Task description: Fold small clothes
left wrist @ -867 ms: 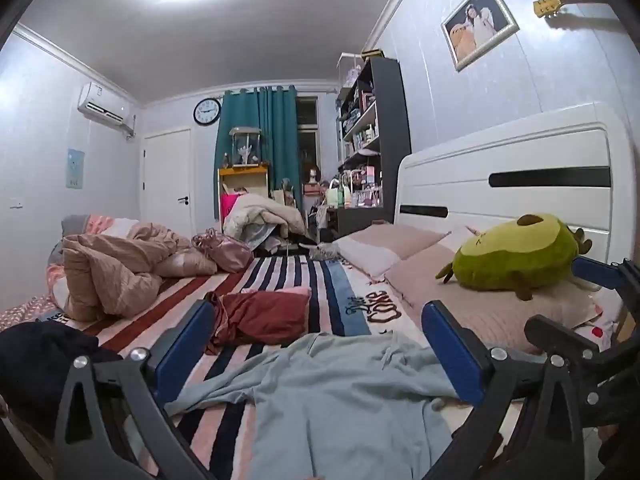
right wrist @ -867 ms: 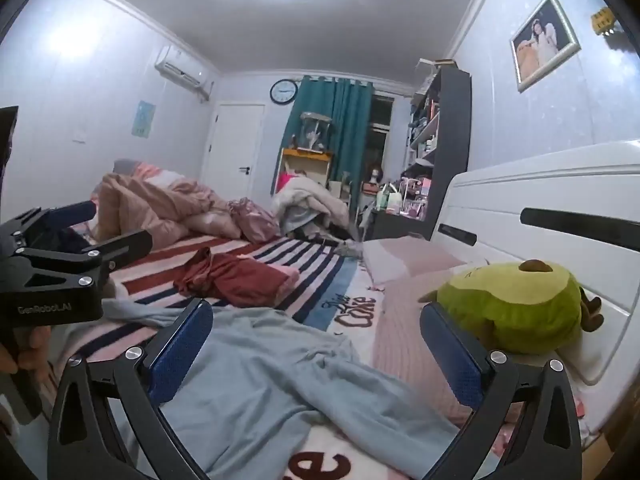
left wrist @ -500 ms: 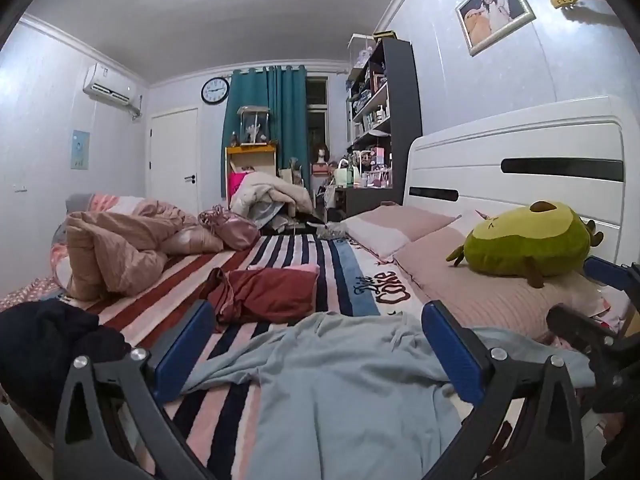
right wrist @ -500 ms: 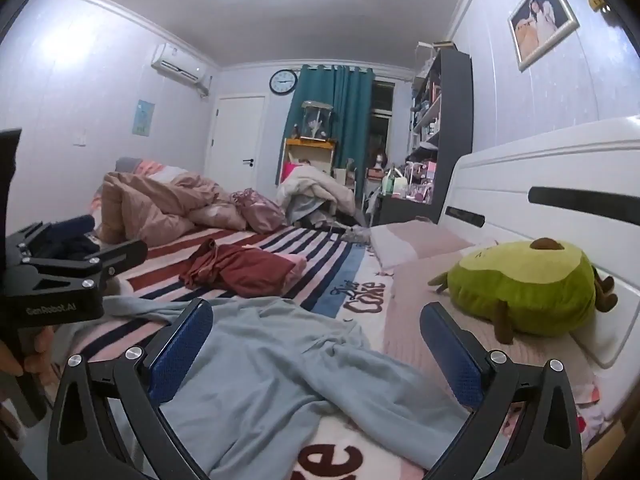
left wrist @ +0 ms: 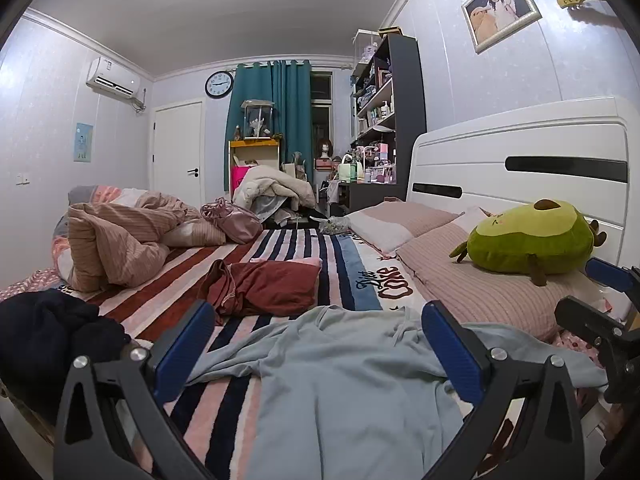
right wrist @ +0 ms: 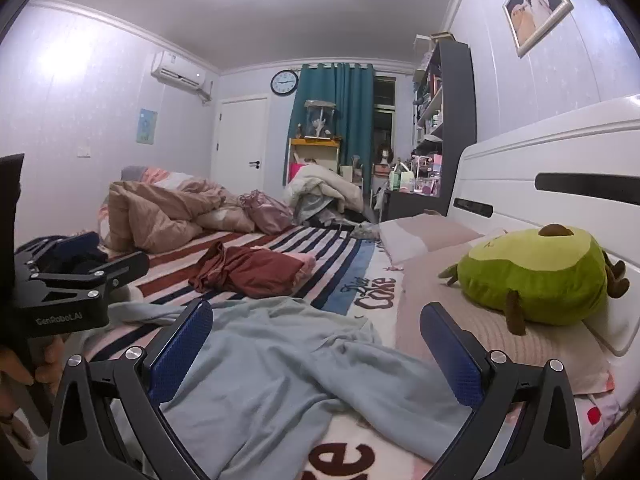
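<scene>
A light blue long-sleeved top [left wrist: 340, 376] lies rumpled on the striped bed cover, right below both grippers; it also shows in the right wrist view [right wrist: 280, 372]. My left gripper [left wrist: 316, 344] is open and empty above the top. My right gripper [right wrist: 316, 344] is open and empty above the top's right side. A crumpled dark red garment [left wrist: 264, 284] lies beyond it, also in the right wrist view [right wrist: 248, 272]. The left gripper's body [right wrist: 68, 292] shows at the left of the right wrist view.
A green avocado plush [left wrist: 532, 240] sits on pink pillows [left wrist: 476, 292] by the white headboard [left wrist: 520, 168]. A dark garment [left wrist: 44, 340] lies at the near left. A heap of tan bedding [left wrist: 120, 240] lies at the far left.
Both grippers have dipped and tilted down a little toward the blue top, which now fills more of each view. Both stay open and empty.
</scene>
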A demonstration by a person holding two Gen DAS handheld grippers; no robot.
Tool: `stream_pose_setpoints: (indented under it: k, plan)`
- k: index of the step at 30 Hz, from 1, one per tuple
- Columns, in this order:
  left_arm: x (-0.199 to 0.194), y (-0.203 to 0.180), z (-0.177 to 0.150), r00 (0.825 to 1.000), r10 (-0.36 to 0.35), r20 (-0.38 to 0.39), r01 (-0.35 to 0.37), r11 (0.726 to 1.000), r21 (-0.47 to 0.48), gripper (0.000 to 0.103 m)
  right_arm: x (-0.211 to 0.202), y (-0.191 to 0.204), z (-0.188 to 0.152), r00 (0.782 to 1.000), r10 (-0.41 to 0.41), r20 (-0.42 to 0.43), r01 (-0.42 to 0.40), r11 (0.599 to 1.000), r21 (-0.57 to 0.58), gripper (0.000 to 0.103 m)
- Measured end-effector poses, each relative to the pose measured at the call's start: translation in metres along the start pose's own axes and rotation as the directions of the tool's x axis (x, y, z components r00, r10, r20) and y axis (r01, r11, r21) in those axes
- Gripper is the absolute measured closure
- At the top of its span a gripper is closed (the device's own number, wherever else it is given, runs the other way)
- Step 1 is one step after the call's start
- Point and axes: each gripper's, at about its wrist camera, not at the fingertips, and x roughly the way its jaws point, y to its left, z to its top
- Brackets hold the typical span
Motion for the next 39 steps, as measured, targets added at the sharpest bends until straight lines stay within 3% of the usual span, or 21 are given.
stream_pose_setpoints:
  k: [39]
  plan:
    - [-0.002, -0.003, -0.005, 1.0, -0.024, -0.013, 0.024, 1.0, -0.015, 0.001, 0.004, -0.009, -0.005, 0.995, 0.098, -0.021, -0.096, 0.994, 0.055, 0.0]
